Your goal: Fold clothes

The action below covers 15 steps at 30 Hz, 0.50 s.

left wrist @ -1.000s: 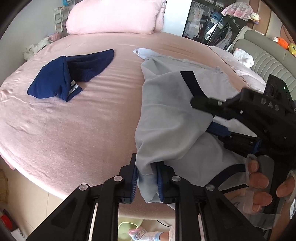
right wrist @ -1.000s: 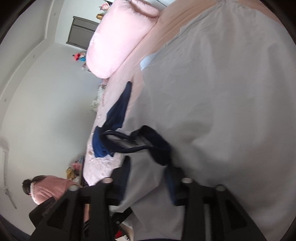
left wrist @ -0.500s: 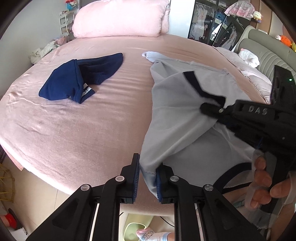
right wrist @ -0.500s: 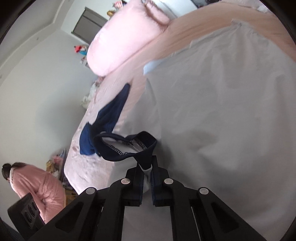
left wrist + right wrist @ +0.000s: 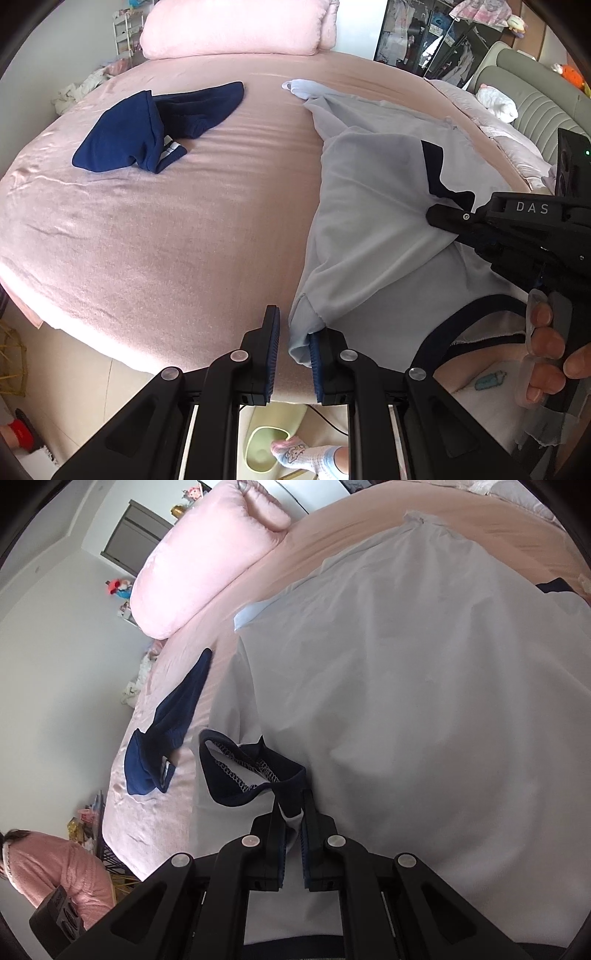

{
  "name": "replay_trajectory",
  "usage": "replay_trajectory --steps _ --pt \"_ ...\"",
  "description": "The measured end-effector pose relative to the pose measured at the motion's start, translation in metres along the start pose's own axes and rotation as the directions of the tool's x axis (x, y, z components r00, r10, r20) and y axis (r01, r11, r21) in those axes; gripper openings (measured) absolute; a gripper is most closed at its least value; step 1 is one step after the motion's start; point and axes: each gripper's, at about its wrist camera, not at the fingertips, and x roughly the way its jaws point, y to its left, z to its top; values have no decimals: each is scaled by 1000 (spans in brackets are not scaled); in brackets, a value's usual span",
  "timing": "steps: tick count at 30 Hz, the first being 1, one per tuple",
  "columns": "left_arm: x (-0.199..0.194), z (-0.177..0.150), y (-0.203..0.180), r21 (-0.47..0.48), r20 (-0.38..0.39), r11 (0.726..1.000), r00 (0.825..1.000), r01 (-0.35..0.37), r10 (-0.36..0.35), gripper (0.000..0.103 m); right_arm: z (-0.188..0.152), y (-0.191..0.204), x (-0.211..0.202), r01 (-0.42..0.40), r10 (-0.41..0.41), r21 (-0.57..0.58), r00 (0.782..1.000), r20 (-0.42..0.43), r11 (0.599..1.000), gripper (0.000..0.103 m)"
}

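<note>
A light grey shirt [image 5: 373,236] with navy trim lies along the right side of the pink bed [image 5: 159,251]. My left gripper [image 5: 297,326] holds a hem corner of the shirt between its blue pads, raised just past the bed's near edge. My right gripper [image 5: 293,806] is shut on the shirt's navy-trimmed edge [image 5: 255,775], which loops out to the left of its fingers. In the left wrist view the right gripper [image 5: 434,216] pinches a raised fold of the shirt, and a hand [image 5: 546,347] grips its handle.
A crumpled navy garment [image 5: 147,136] lies on the bed's far left, also seen as the navy garment [image 5: 166,738]. A pink pillow [image 5: 236,27] sits at the head. Below the bed edge are a socked foot [image 5: 306,456] and a green slipper. A person in pink [image 5: 48,871] bends nearby.
My right gripper's jaws, open around the navy trim a second ago, have closed on it and lifted the fold. The left gripper keeps its hold on the hem corner.
</note>
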Motion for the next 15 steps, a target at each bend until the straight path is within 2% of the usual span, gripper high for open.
replay_trajectory --steps 5,8,10,12,13,15 --pt "-7 1 -1 14 -1 1000 1000 12 -12 14 1 -14 -5 -98 99 58 995 -17 993 5" --pt "-15 2 -2 23 -30 1000 999 18 -17 14 1 -17 -5 -124 127 84 991 -30 989 7" --pt "-22 3 -4 38 -39 999 999 18 -17 14 1 -18 -4 -130 133 92 990 -36 987 11" --pt "-30 4 -6 42 -38 999 999 23 -21 14 0 -17 -4 -142 147 99 988 -42 985 26" --pt "-34 5 -6 34 -39 999 999 33 -32 14 0 -17 -5 -159 164 103 985 -44 982 31" --pt "-39 7 -3 0 -44 998 997 66 -66 14 -2 -16 -8 -186 193 111 980 -51 976 48"
